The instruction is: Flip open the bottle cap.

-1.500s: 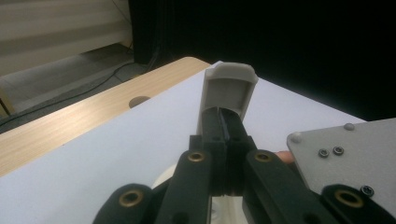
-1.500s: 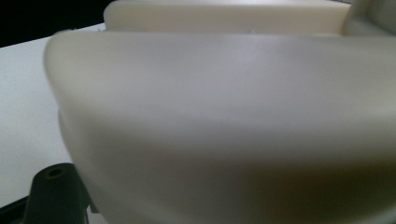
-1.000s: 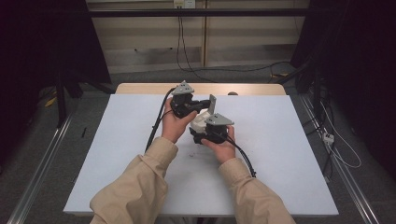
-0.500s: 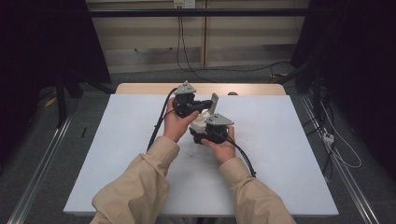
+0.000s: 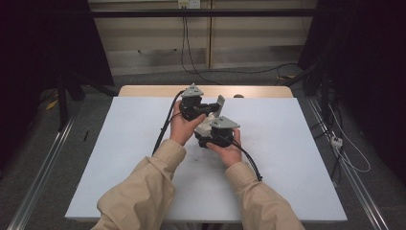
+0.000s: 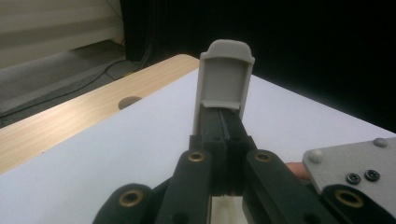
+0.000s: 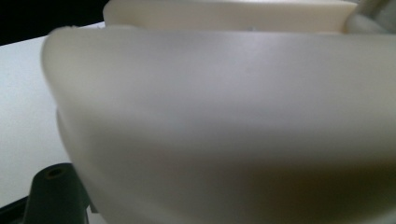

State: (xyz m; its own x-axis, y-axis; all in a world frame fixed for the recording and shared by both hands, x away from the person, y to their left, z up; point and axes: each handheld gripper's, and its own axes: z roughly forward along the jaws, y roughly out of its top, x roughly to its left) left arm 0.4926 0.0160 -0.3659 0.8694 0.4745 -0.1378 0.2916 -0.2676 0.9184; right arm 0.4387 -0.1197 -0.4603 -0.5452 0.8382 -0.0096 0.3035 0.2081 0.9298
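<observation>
While the left gripper clamps a grey plastic flap, the right gripper's grip cannot be told; likely next, pull apart carefully.

White table lies bare all around both hands, free to pass

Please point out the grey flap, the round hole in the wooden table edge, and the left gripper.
grey flap (image 6: 225, 74), left gripper view, its inner face.
round hole (image 6: 130, 101), left gripper view, its middle.
left gripper (image 6: 224, 119), left gripper view, between its jaw tips.

White table, floor cables
</observation>
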